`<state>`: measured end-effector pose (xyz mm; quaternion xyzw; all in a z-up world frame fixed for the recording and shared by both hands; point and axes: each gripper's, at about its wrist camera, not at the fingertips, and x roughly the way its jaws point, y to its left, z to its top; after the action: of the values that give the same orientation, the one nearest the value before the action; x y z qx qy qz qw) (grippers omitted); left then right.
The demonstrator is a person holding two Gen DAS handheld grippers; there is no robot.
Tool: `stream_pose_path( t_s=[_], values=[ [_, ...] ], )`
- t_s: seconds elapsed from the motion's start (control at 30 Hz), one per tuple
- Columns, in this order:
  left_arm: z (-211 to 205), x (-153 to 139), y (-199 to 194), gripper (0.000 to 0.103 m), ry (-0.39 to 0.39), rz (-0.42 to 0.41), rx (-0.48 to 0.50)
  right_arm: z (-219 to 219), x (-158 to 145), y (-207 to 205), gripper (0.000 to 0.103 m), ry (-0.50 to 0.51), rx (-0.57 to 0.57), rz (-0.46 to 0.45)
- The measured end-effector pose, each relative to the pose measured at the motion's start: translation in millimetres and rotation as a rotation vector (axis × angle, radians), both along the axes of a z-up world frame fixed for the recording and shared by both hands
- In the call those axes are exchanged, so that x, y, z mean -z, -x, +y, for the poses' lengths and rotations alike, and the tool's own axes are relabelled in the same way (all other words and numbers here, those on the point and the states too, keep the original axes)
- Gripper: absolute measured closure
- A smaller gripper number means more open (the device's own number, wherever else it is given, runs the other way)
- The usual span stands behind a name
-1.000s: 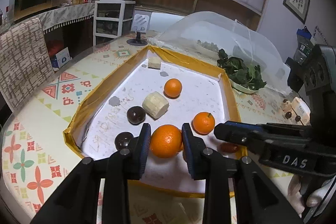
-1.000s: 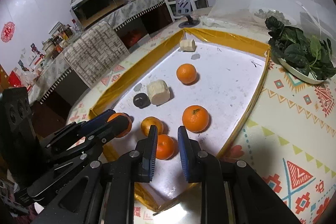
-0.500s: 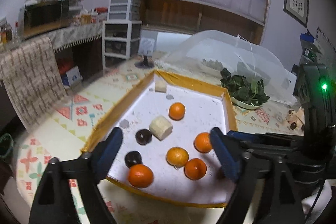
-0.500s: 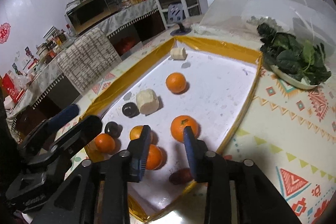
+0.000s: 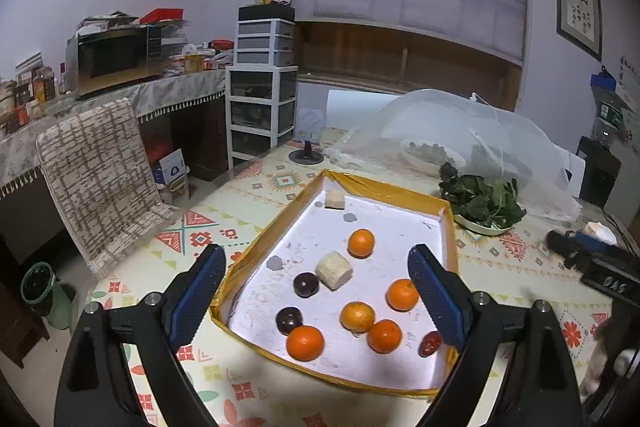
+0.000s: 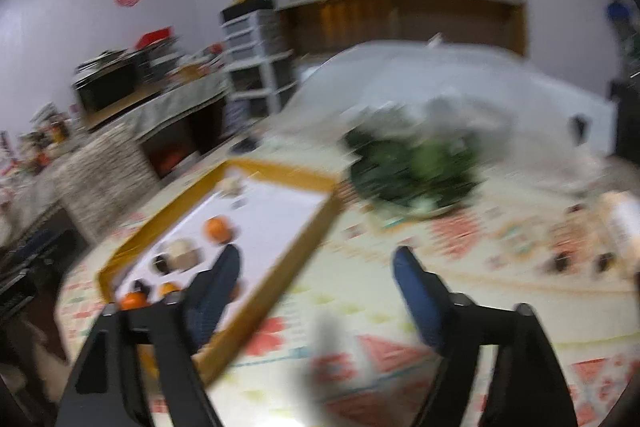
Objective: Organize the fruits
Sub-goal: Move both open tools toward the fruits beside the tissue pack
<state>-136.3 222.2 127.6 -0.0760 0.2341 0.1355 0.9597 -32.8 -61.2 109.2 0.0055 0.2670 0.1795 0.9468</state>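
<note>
Left claw [image 5: 316, 291]: spread wide, empty, ribbed blue pads [image 5: 200, 291] on matte black arms, held above the near end of the tray [image 5: 384, 189]. Tray: shallow, rectangular, white floor, glossy yellow-taped rim, flat on the desk [image 5: 224, 227] with its patterned cloth.

Inside the tray: five round oranges with dimpled skin. Nearest orange [image 5: 305, 343] at the front edge, just beside a dark round fruit [image 5: 289, 319]. Three more oranges [image 5: 357, 315] clustered near the right front; one orange [image 5: 361, 243] alone mid-tray. Second dark fruit [image 5: 306, 284] touching a pale cut cylinder [image 5: 334, 270]. Small reddish oval fruit [image 5: 430, 343] by the right rim. Pale block [image 5: 334, 200] in the far corner.

Right claw [image 6: 316, 267]: spread, empty, over desk cloth right of the tray; view heavily motion-blurred.

Leafy greens on a plate [image 5: 482, 227] beyond the tray, translucent mesh dome [image 5: 440, 131] behind.
</note>
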Motion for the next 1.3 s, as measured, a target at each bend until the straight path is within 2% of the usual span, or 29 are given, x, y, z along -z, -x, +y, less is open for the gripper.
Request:
stream_pose_path(
  t_s=[0.13, 0.33, 0.5, 0.63, 0.73, 1.3],
  values=[
    [-31, -2, 1, 0.004, -0.048, 0.0, 0.062, -39, -9, 9, 0.0, 0.002, 0.132, -0.075],
    [-80, 8, -3, 0.004, -0.076, 0.06, 0.156, -88, 2, 8, 0.0, -0.027, 0.21, 0.013],
    [-108, 13, -4, 0.004, -0.089, 0.093, 0.182, -103, 18, 23, 0.0, 0.017, 0.216, 0.024],
    [-133, 18, -7, 0.004, -0.141, 0.129, 0.188, -115, 26, 31, 0.0, 0.021, 0.215, 0.032],
    [-144, 21, -8, 0.004, -0.148, 0.151, 0.208, -126, 31, 34, 0.0, 0.016, 0.223, 0.047],
    [-180, 30, -17, 0.004, -0.195, 0.202, 0.265, -157, 44, 33, 0.0, -0.007, 0.237, 0.094]
  ],
)
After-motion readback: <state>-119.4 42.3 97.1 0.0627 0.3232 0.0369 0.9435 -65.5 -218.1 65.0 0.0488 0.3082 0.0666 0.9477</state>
